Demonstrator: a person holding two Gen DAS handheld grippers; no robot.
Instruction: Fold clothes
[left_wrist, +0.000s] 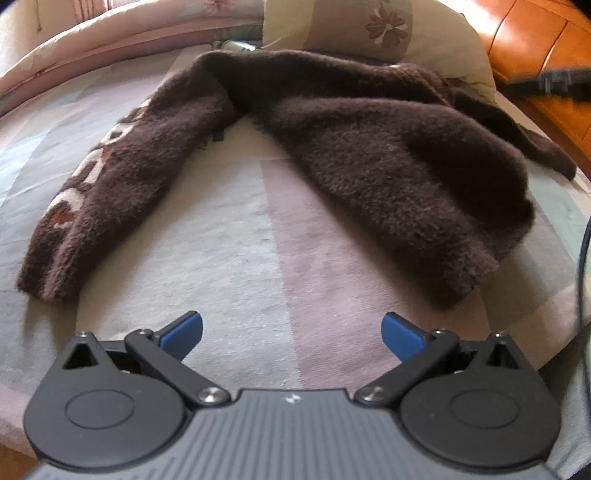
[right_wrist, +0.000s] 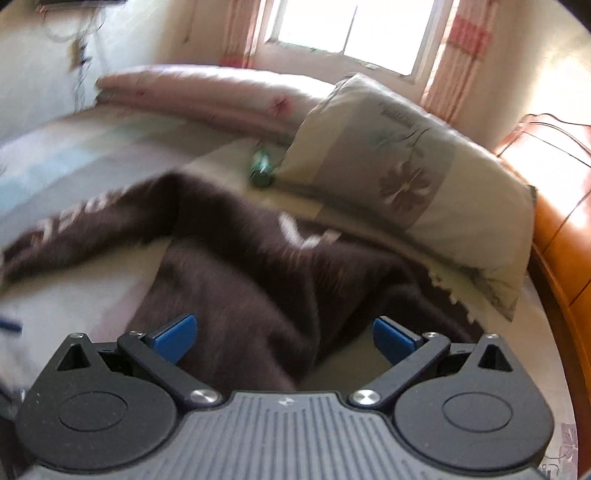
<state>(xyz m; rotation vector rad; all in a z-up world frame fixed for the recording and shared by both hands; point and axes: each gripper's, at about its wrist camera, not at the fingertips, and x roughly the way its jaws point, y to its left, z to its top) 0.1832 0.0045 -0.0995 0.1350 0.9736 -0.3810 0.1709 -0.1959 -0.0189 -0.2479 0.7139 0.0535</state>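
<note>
A fuzzy dark brown sweater (left_wrist: 388, 155) lies crumpled on the bed sheet (left_wrist: 258, 240). One sleeve with a light pattern (left_wrist: 96, 177) stretches toward the near left. My left gripper (left_wrist: 291, 336) is open and empty, over bare sheet short of the sweater. In the right wrist view the sweater (right_wrist: 251, 269) is blurred, and my right gripper (right_wrist: 284, 338) is open and empty just above its near edge.
A floral pillow (right_wrist: 406, 184) lies behind the sweater, with a rolled pink quilt (right_wrist: 207, 92) at the back. A small green object (right_wrist: 261, 168) sits by the pillow. An orange wooden headboard (right_wrist: 561, 236) runs along the right. A window (right_wrist: 351, 26) is beyond.
</note>
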